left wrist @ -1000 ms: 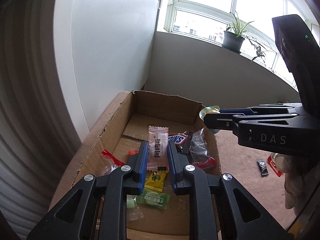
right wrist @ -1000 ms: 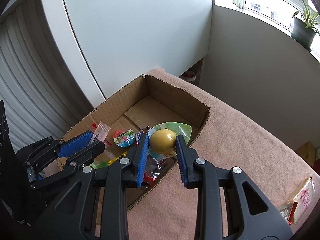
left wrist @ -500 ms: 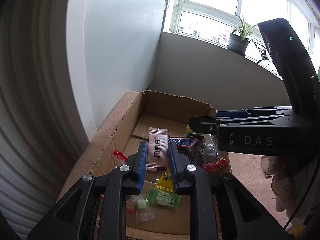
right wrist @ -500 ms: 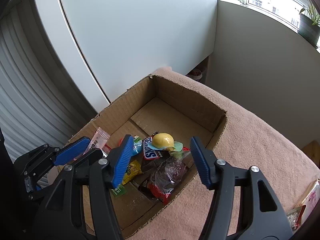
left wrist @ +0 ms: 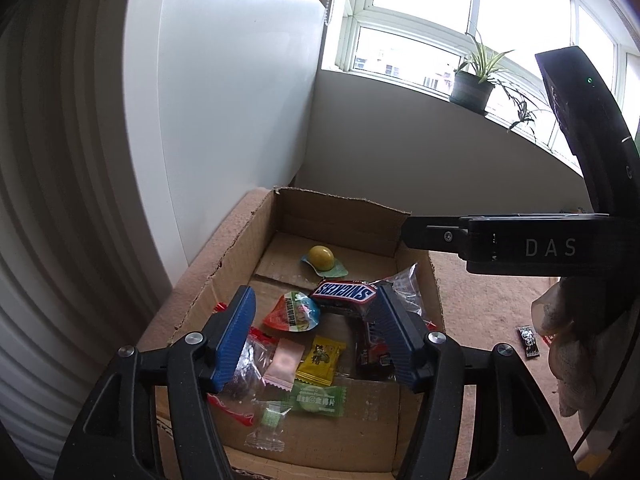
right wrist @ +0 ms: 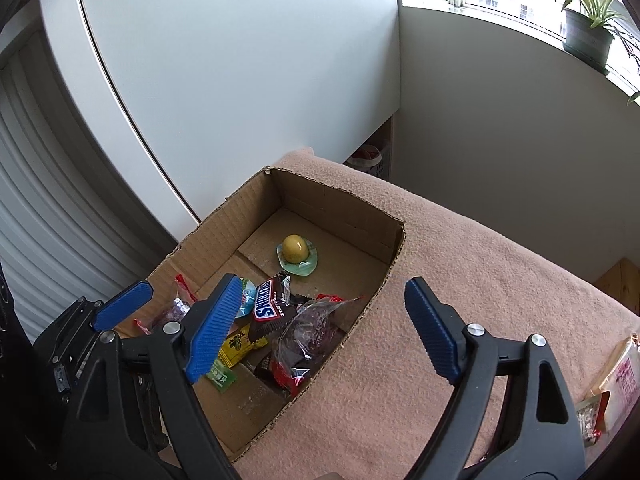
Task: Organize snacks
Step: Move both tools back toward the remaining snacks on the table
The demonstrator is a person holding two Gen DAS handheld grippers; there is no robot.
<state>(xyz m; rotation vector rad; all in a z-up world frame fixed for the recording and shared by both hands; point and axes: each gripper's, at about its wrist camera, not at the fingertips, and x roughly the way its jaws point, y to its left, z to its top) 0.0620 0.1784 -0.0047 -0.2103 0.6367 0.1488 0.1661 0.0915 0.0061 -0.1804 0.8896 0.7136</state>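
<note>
An open cardboard box (left wrist: 224,264) (right wrist: 340,204) holds several snacks. My left gripper (left wrist: 314,294) hangs over its near end, jaws opening, nothing between the pads. Below it, on the box floor, lie a pink sachet (left wrist: 284,364), a yellow packet (left wrist: 320,360), a green packet (left wrist: 318,400), a jelly cup (left wrist: 294,312) and a Snickers bar (left wrist: 344,293) (right wrist: 269,306). A yellow egg-shaped candy on a green lid (left wrist: 321,258) (right wrist: 295,247) rests alone at the far end. My right gripper (right wrist: 323,282) is above the box's right wall, jaws opening wide and empty.
The box sits on a pinkish-brown cloth (right wrist: 460,280) against a white cabinet. More packets (right wrist: 612,380) lie at the cloth's right edge, and a small black wrapper (left wrist: 528,342) lies near the hand (left wrist: 560,340) holding the right gripper. A potted plant (left wrist: 472,88) stands on the windowsill.
The left gripper opened and the pink sachet dropped into the box. The right gripper let go of the yellow egg candy, which now lies at the box's far end, and pulled back.
</note>
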